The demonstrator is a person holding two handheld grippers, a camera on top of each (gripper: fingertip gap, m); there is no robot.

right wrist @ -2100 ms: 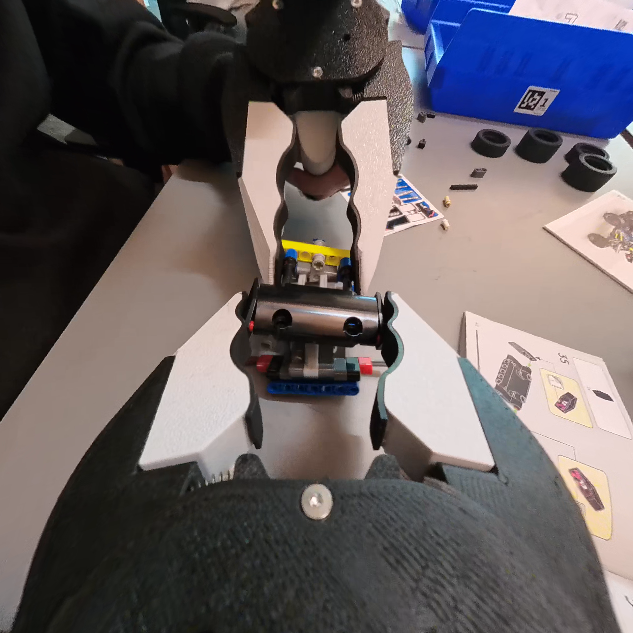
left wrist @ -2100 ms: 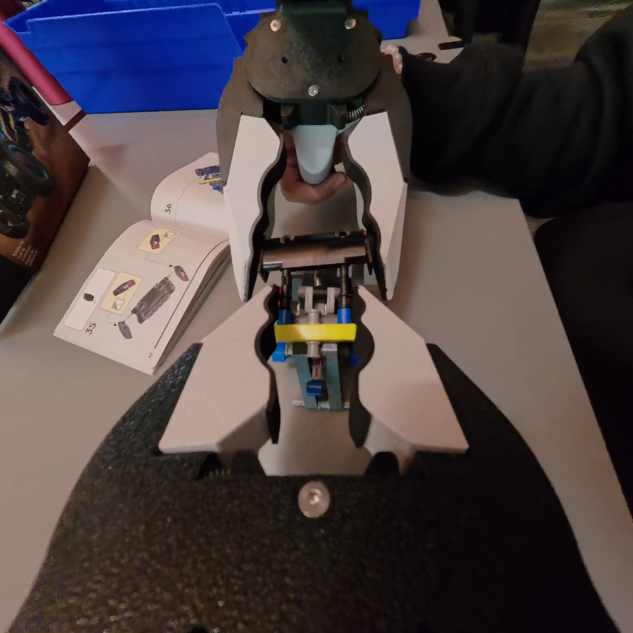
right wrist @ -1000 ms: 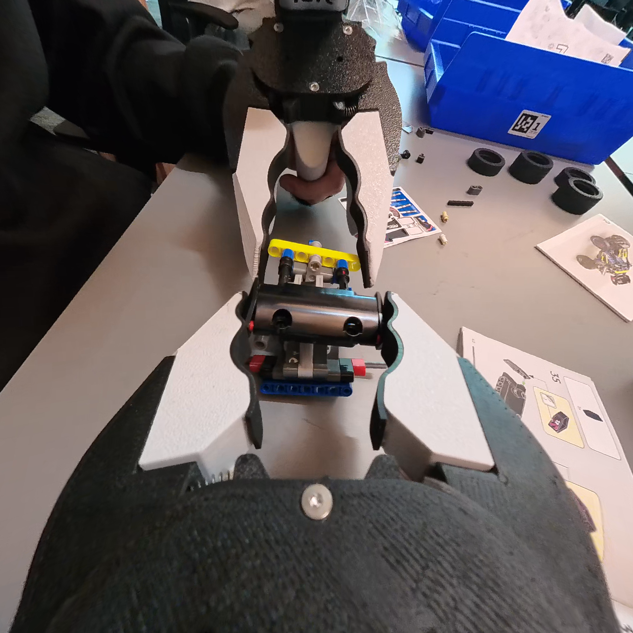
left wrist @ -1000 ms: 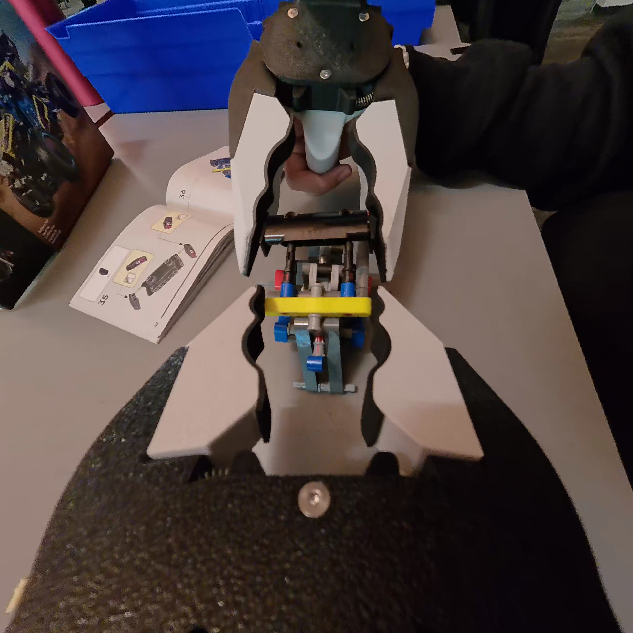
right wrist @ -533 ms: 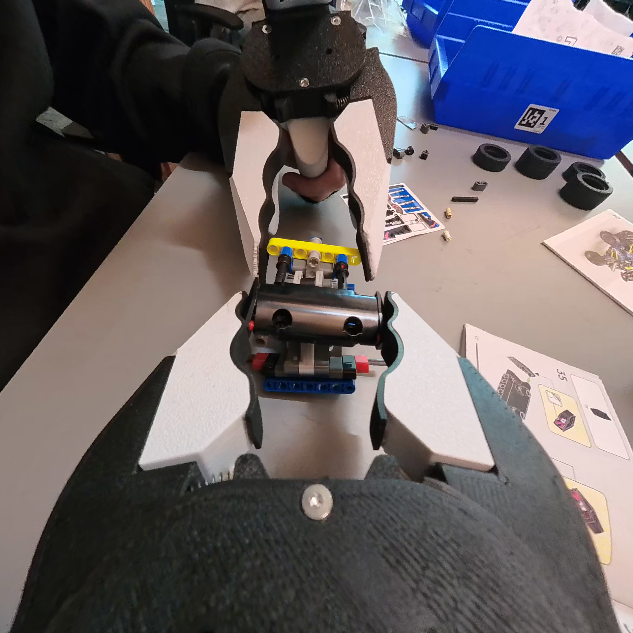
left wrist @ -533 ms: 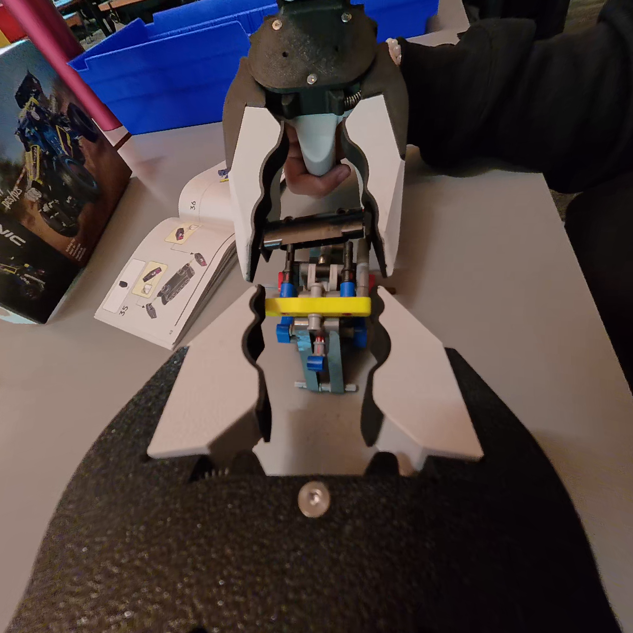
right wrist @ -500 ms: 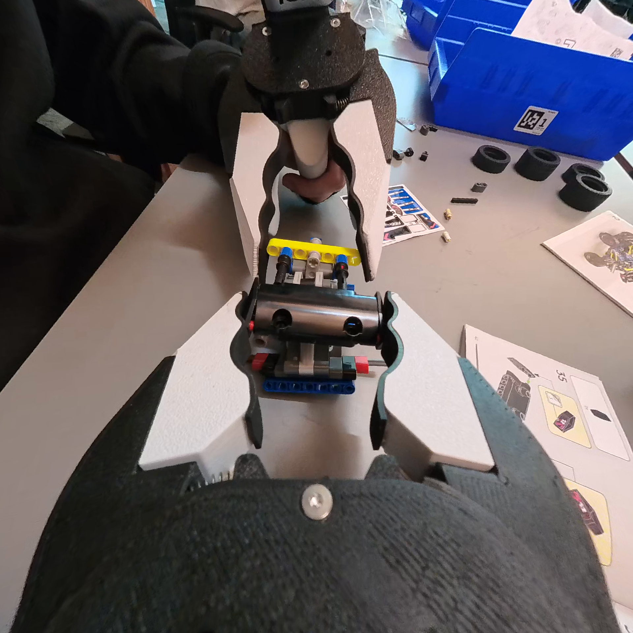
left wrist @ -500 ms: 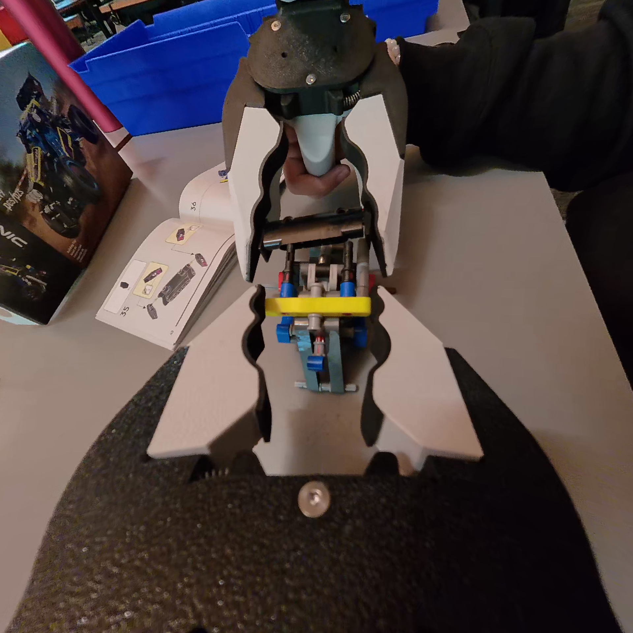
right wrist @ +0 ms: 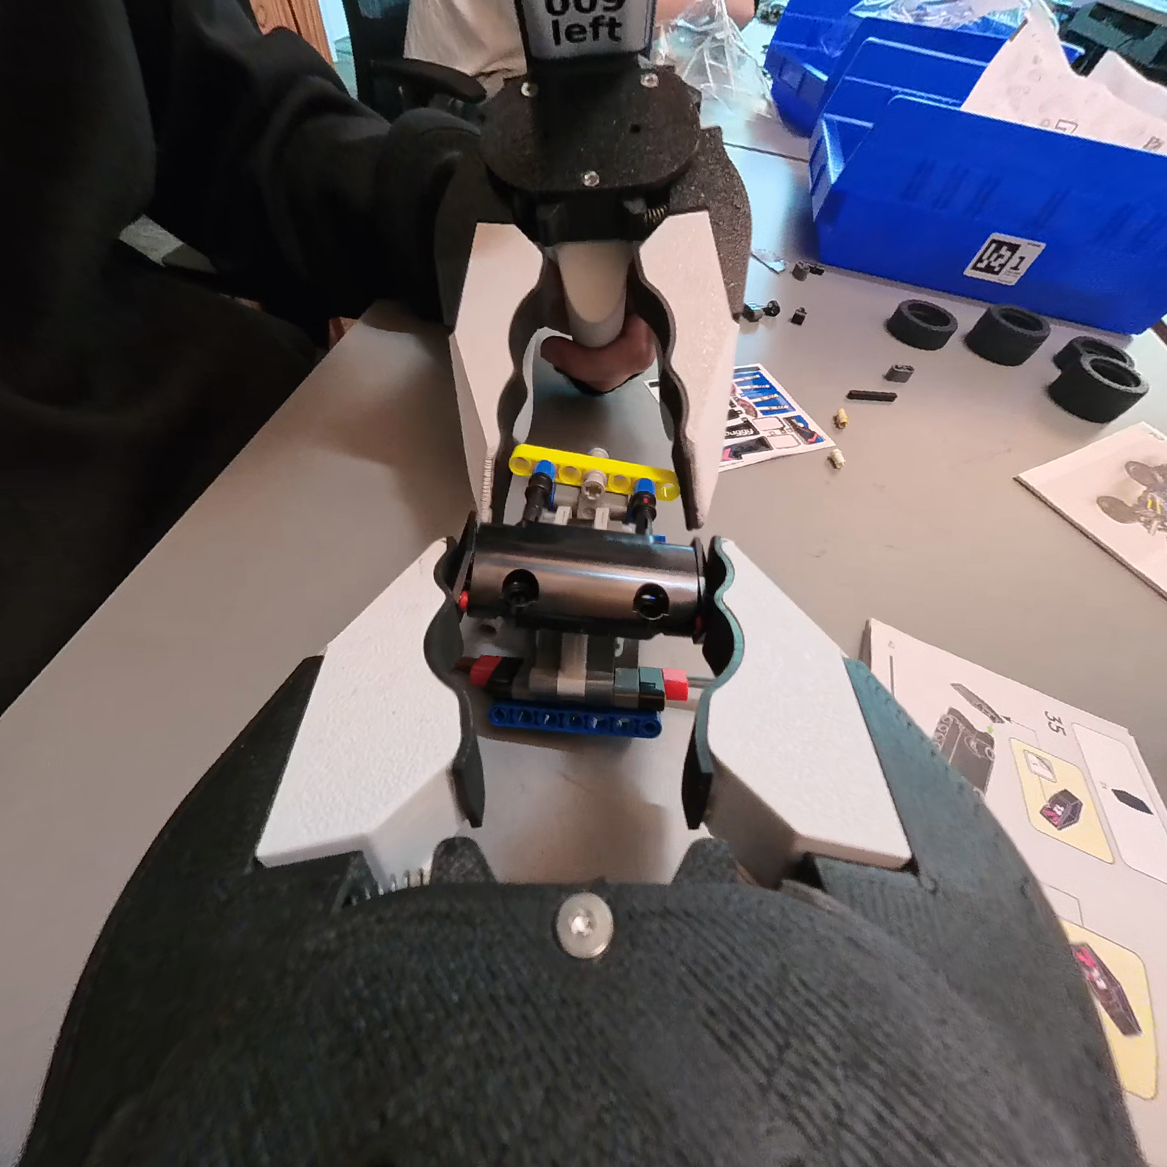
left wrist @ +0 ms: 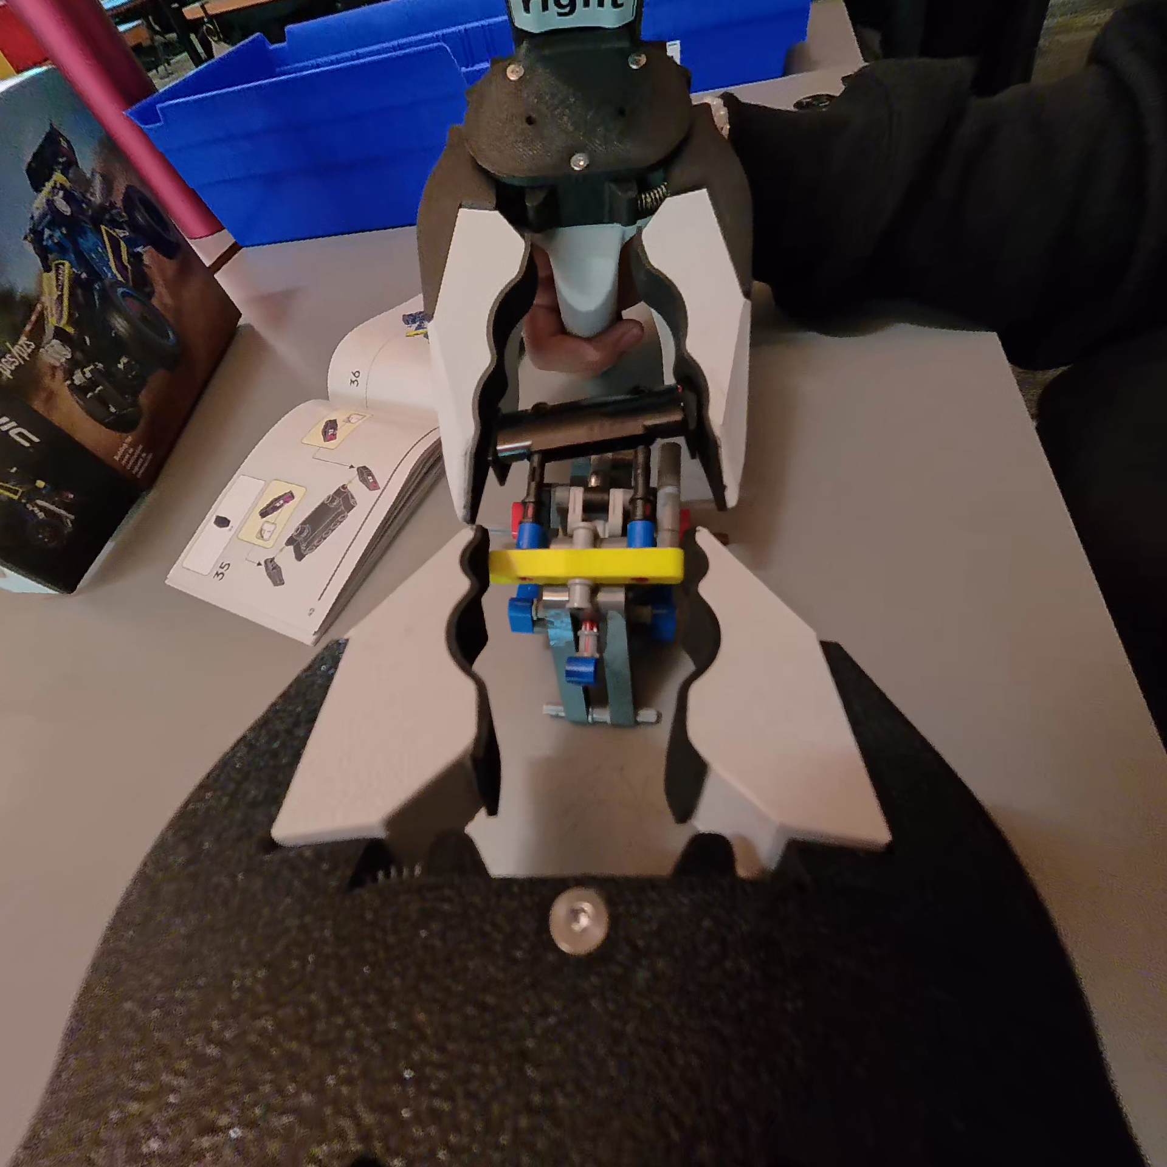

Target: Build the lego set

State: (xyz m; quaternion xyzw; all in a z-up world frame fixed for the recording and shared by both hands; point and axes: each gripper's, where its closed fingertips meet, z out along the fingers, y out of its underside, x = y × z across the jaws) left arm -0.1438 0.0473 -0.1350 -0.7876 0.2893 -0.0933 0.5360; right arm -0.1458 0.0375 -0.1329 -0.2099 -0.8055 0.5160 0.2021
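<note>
Grey surface (left wrist: 884, 505): left tool (left wrist: 587, 562) clamps the toy's yellow bar (left wrist: 587, 564); right tool (right wrist: 584, 584) clamps its black cylinder (right wrist: 584, 584).

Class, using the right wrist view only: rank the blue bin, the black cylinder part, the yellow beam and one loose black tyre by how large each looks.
1. Blue bin
2. Black cylinder part, though nearness to the camera enlarges it
3. Yellow beam
4. Tyre; it looks close in size to the beam, so that order is unsure.

Dim, soft shadows, fisheye edges

four black tyres (right wrist: 922, 323), two blue bins (right wrist: 985, 189)
</note>
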